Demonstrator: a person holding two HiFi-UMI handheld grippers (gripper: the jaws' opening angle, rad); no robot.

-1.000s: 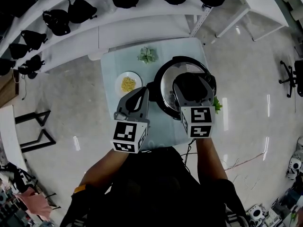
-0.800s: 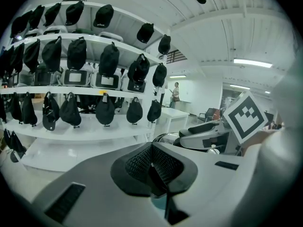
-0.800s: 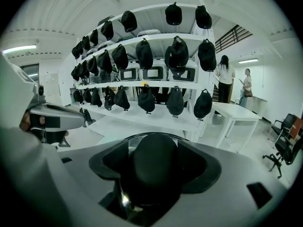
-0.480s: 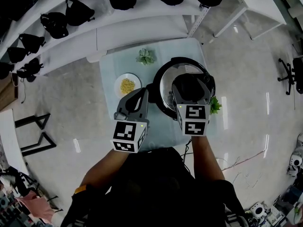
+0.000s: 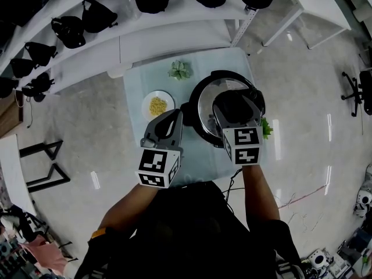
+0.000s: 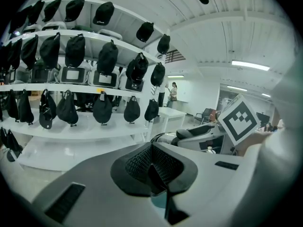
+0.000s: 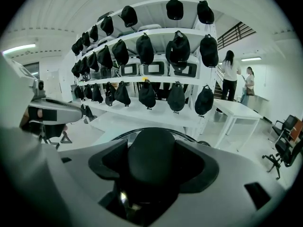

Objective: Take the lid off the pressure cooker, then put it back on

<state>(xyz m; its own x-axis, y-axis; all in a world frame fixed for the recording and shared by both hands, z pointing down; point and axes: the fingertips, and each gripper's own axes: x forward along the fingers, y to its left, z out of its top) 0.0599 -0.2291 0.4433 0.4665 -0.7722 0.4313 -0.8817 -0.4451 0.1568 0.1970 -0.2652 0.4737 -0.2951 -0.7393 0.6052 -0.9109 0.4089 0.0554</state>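
Note:
A black and steel pressure cooker (image 5: 200, 106) stands on the right half of a small pale table (image 5: 135, 83). Its lid (image 5: 210, 97) has a black handle (image 5: 232, 106) across the top. My right gripper (image 5: 235, 102) hangs over the cooker, shut on that handle. In the right gripper view the rounded handle (image 7: 152, 155) fills the space between the jaws of the right gripper (image 7: 152, 169). My left gripper (image 5: 174, 115) is just left of the cooker, above the table. In the left gripper view the left gripper (image 6: 152, 167) has its pads pressed together, holding nothing.
A white plate (image 5: 157, 104) with yellow food lies left of the cooker. A small green plant (image 5: 179, 69) stands at the table's far edge, and a green sprig (image 5: 266, 128) shows right of the cooker. Behind are white shelves with black caps (image 5: 70, 25).
The right gripper, still on the handle, swayed a little to the left and came back. The left gripper has kept its place.

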